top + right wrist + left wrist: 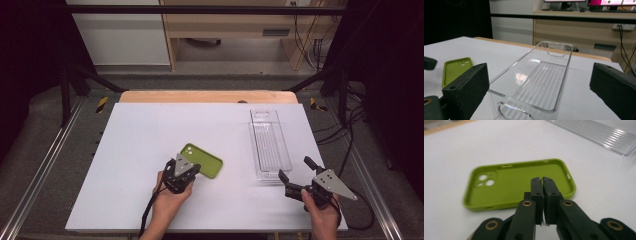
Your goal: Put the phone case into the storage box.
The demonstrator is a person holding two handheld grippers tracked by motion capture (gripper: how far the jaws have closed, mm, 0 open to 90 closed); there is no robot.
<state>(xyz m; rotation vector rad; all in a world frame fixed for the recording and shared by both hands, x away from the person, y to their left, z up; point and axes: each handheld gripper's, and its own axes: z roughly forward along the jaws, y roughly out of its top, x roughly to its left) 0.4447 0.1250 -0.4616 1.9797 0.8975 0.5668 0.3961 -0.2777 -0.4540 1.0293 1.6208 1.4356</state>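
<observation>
A lime-green soft phone case [205, 161] is seen lying open side up on the white table [140, 145], near its middle and well apart from the clear ribbed plastic tray [270, 145] to the right. The left hand-held gripper [186, 170] is held at the case's near edge, its jaws pressed together with only a hairline gap and nothing seen between them; in the left gripper view its tips [541, 181] are shown over the case's hollow [514, 182]. The right hand-held gripper [295, 175] is held just before the tray's near end, its jaws spread wide.
</observation>
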